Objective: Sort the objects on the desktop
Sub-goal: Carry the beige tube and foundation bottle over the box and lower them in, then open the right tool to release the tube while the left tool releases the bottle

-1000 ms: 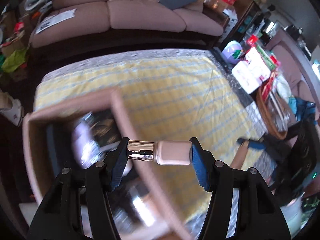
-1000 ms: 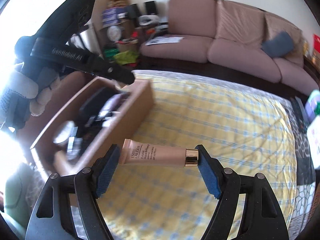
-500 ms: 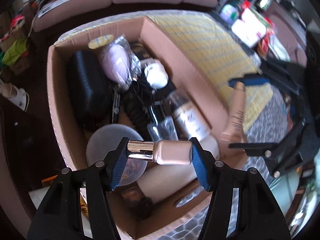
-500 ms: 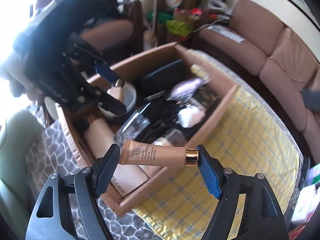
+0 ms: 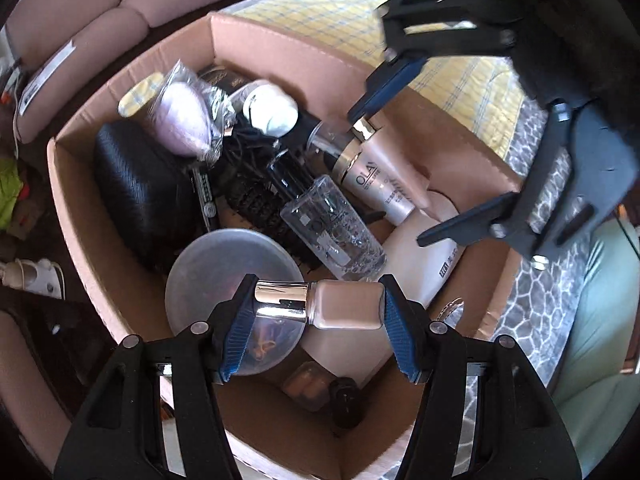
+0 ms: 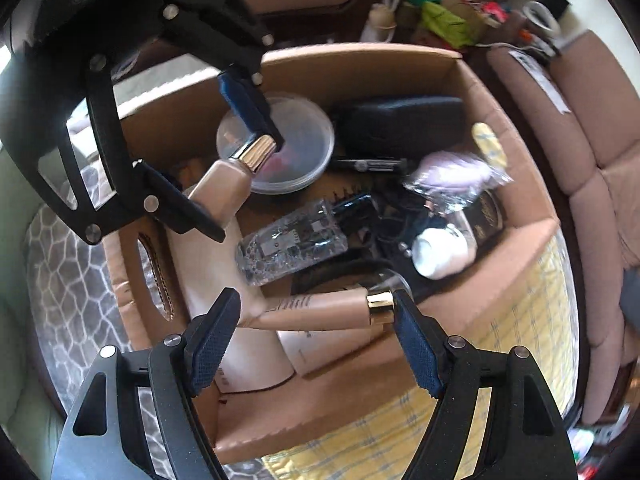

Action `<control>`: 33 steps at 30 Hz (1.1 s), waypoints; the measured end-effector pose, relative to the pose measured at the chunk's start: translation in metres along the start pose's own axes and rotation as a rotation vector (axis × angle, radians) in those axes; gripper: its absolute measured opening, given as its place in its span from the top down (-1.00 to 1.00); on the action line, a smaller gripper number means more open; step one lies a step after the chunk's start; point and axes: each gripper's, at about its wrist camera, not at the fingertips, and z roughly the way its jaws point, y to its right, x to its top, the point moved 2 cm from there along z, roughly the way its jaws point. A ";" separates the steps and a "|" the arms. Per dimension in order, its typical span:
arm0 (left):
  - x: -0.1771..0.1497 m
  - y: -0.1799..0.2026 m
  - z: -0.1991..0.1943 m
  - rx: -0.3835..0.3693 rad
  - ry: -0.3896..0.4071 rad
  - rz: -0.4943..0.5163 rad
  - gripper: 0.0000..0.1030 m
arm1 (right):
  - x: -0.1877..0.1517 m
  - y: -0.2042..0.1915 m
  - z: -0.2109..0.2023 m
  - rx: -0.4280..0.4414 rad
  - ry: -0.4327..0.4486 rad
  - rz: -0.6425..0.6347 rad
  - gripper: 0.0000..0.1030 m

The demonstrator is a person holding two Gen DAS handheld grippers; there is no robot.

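Note:
Both grippers hang over an open cardboard box (image 5: 280,48), pointing down into it. My left gripper (image 5: 316,318) is shut on a pink-beige foundation bottle (image 5: 346,306) with a silver cap, held crosswise above a clear round tub (image 5: 224,268). My right gripper (image 6: 316,320) is shut on a beige tube (image 6: 312,312) with a gold cap, near the box wall (image 6: 360,60) beside the yellow cloth. Each wrist view also shows the other gripper with its load: the right gripper (image 5: 388,176) and the left gripper (image 6: 250,188).
The box holds a black case (image 5: 140,184), a clear glass bottle (image 5: 332,228), an Olay bottle (image 5: 372,178), a white jar (image 5: 272,110), a bagged lilac sponge (image 5: 184,120) and a large white bottle (image 5: 424,256). A yellow checked cloth (image 5: 460,76) and a sofa (image 5: 80,32) lie beyond.
Both grippers swung from over the yellow cloth to over the box, tipped downward and rolled. They came closer together. Each still holds its item.

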 end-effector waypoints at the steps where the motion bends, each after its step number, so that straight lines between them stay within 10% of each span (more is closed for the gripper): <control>1: 0.000 0.002 -0.001 -0.006 0.002 0.012 -0.11 | 0.001 -0.001 0.005 -0.004 -0.022 -0.025 -0.52; 14: 0.001 0.015 -0.001 -0.006 0.011 0.117 -0.11 | -0.005 0.001 0.022 -0.015 0.056 -0.033 -0.68; 24: 0.003 0.034 0.004 0.085 0.004 0.299 -0.13 | -0.040 0.027 -0.023 0.006 0.257 0.217 -0.69; 33: 0.017 0.028 -0.009 0.099 0.027 0.249 -0.23 | -0.062 0.033 -0.052 0.020 0.354 0.365 -0.76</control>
